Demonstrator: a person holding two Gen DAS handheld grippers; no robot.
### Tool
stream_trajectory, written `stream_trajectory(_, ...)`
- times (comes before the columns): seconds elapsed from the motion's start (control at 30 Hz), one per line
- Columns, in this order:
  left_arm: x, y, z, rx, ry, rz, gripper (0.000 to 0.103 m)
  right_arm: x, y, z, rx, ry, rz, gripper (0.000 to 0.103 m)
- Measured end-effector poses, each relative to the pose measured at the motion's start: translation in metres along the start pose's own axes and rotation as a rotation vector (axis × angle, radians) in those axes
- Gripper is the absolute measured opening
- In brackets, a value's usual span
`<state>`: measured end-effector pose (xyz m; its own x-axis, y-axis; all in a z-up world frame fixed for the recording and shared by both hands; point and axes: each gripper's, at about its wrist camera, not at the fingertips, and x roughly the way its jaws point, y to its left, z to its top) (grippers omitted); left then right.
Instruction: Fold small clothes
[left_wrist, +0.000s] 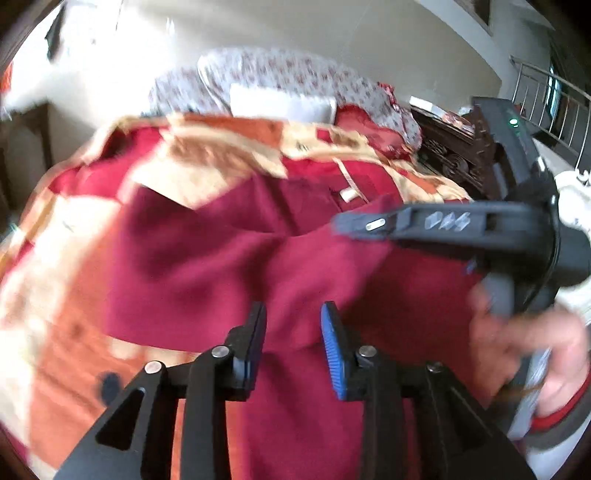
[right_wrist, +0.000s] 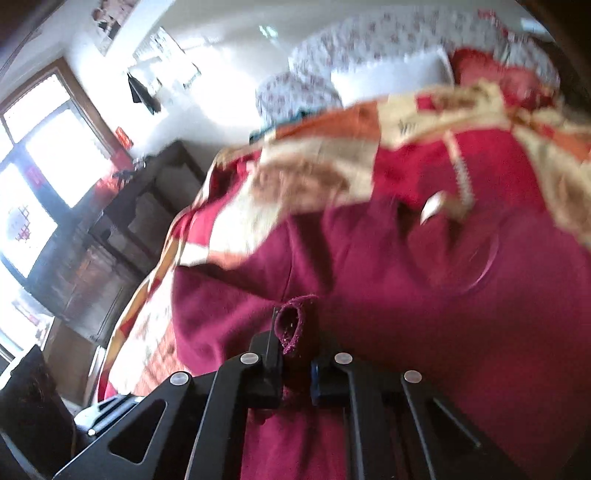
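A dark red garment (left_wrist: 229, 258) lies spread on a bed with a red, orange and cream cover (left_wrist: 59, 295). My left gripper (left_wrist: 293, 332) is open just above the garment, with cloth showing between its fingers. My right gripper (right_wrist: 295, 354) is shut on a rolled edge of the dark red garment (right_wrist: 461, 314) and holds it lifted. The right gripper also shows in the left wrist view (left_wrist: 343, 227), to the right, over the garment, with the hand that holds it. A small white label (right_wrist: 432, 208) sits on the garment's far side.
A floral pillow (left_wrist: 277, 74) and a white pillow (left_wrist: 280, 103) lie at the head of the bed. Dark wooden furniture (right_wrist: 110, 240) stands beside the bed under a bright window (right_wrist: 33, 177). A dark carved cabinet (left_wrist: 450, 147) and a metal railing (left_wrist: 554, 99) are at the right.
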<state>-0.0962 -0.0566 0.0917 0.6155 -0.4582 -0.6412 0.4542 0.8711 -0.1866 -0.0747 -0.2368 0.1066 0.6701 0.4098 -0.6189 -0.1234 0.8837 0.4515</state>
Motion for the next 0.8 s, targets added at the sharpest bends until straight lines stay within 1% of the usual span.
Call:
stream_trajectory(0.1, -0.014, 0.019, 0.003, -0.007, -0.03, 0.063, 0.031, -0.028, -0.002, 0.014, -0.045, -0.06, -0.059, 0.011)
stream_trajectory(0.23, -0.013, 0.044, 0.005, -0.057, -0.027, 0.128, 0.031, -0.063, -0.023, 0.022, -0.052, -0.106, -0.172, 0.011)
stream_trajectory(0.37, -0.001, 0.055, 0.007, -0.102, -0.017, 0.15, 0.031, -0.087, -0.062, 0.02, -0.011, -0.117, -0.284, 0.011)
stream_trajectory(0.43, 0.005, 0.056, 0.008, -0.113, -0.012, 0.146, 0.031, -0.097, -0.084, 0.016, 0.017, -0.119, -0.34, 0.011)
stream_trajectory(0.5, 0.011, 0.055, 0.009, -0.118, -0.004, 0.144, 0.032, -0.11, -0.104, 0.013, 0.045, -0.123, -0.377, 0.011)
stream_trajectory(0.6, 0.022, 0.053, 0.011, -0.132, 0.007, 0.136, 0.037, -0.117, -0.127, 0.005, 0.07, -0.108, -0.423, 0.011)
stream_trajectory(0.67, 0.028, 0.05, 0.012, -0.134, 0.012, 0.134, 0.043, -0.115, -0.14, 0.002, 0.085, -0.095, -0.446, 0.011)
stream_trajectory(0.7, 0.033, 0.048, 0.012, -0.135, 0.019, 0.13, 0.046, -0.11, -0.144, 0.001, 0.079, -0.081, -0.472, 0.011)
stream_trajectory(0.77, 0.042, 0.046, 0.013, -0.131, 0.033, 0.132, 0.046, -0.097, -0.154, -0.001, 0.072, -0.05, -0.53, 0.011)
stream_trajectory(0.8, 0.045, 0.045, 0.012, -0.13, 0.038, 0.135, 0.046, -0.09, -0.159, -0.002, 0.086, -0.033, -0.531, 0.011)
